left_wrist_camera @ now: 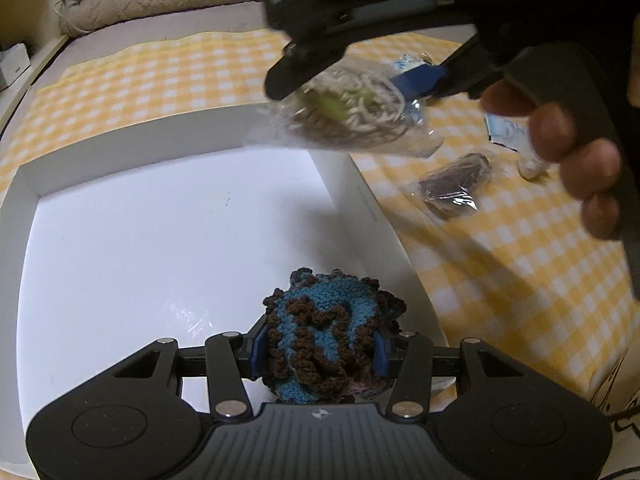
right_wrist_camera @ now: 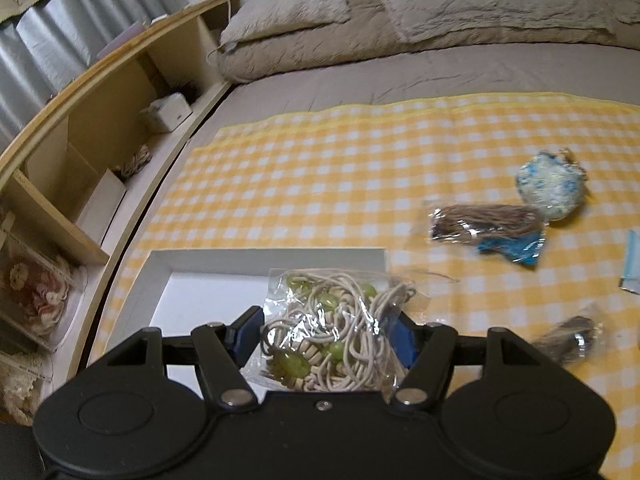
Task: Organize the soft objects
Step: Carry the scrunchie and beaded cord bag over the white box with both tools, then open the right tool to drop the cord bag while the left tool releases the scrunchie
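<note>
My left gripper (left_wrist_camera: pixel 318 350) is shut on a blue and brown crocheted piece (left_wrist_camera: pixel 320 332), held over the near right part of the white box (left_wrist_camera: pixel 176 232). My right gripper (right_wrist_camera: pixel 326 334) is shut on a clear bag of beige cords with green beads (right_wrist_camera: pixel 332 332). In the left wrist view that bag (left_wrist_camera: pixel 348 116) and the right gripper (left_wrist_camera: pixel 352 76) hang above the box's far right corner. In the right wrist view the white box (right_wrist_camera: pixel 240 258) lies just below and ahead of the bag.
On the yellow checked cloth (right_wrist_camera: pixel 320 184) lie a bag of brown cord (right_wrist_camera: pixel 480 224), a blue and white crocheted ball (right_wrist_camera: pixel 548 188), a blue packet (right_wrist_camera: pixel 516 250) and a dark bagged item (right_wrist_camera: pixel 572 338). A wooden shelf (right_wrist_camera: pixel 80 120) runs along the left. Pillows (right_wrist_camera: pixel 300 28) lie at the back.
</note>
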Demonstrator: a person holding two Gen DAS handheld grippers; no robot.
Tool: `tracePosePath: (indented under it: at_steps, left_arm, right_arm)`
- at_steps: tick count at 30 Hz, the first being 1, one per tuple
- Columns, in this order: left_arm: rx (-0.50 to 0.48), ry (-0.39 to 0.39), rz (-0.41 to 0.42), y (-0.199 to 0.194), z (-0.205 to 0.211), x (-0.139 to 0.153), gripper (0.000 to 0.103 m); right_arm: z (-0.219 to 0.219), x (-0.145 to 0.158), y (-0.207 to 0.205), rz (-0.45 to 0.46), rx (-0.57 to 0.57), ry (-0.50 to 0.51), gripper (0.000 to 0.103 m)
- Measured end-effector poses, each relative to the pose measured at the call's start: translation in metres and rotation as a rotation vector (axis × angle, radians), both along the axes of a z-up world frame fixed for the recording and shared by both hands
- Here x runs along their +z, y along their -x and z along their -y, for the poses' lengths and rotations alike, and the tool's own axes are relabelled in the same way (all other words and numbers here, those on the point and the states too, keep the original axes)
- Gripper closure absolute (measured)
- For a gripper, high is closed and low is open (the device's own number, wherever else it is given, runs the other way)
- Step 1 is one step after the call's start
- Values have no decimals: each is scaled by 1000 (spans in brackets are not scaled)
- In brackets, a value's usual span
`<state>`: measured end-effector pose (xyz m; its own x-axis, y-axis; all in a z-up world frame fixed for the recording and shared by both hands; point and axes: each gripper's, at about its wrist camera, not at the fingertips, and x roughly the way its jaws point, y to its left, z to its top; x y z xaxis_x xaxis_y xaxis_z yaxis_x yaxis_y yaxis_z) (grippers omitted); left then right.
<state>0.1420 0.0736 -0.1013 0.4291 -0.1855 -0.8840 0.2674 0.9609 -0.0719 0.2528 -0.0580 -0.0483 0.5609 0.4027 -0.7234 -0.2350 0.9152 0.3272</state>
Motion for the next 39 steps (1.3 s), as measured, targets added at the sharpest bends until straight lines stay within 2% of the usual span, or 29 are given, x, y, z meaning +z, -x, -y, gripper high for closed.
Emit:
tracePosePath:
  at_steps: [5,10,14,16,24,26,28,31,33,39]
  left_arm:
    - [28,32,3,-4,1,0,54]
    - [10,35,-8,-2,1,-1,54]
    - [4,30,-19,-6,2,-6,53]
    - [6,30,-24,-10,-1,-6,53]
    - [36,47,-17,-21,0,-12,53]
    - [30,42,-16,-22,1,-14,53]
    - [23,39,-17,-22,1,-17,53]
    - [17,38,-20,-20,1,-18,53]
    - [21,40,-24,-19,-1,-18,53]
    - [25,42,-27,-25,0,-21,53]
  right_arm:
    - [-17,-11,-8,-24,-4,9,36]
    - [-30,-22,-14,-45,12,25,35]
    - [-37,-32,-19,-54,29,34,28]
    - [-40,-35,-20,-63,39,50,13]
    - [-31,-31,-16,-76,60,68,12]
    - [-27,-28,-15,-68,52,64,17]
    - [-25,-24,-16,-57,48,45,34]
    - [-22,-20,-20,-51,50,16,52]
    - [-23,-25,-23,-77,54,18,58]
    - [-33,-60,-31,-176,70,86,67]
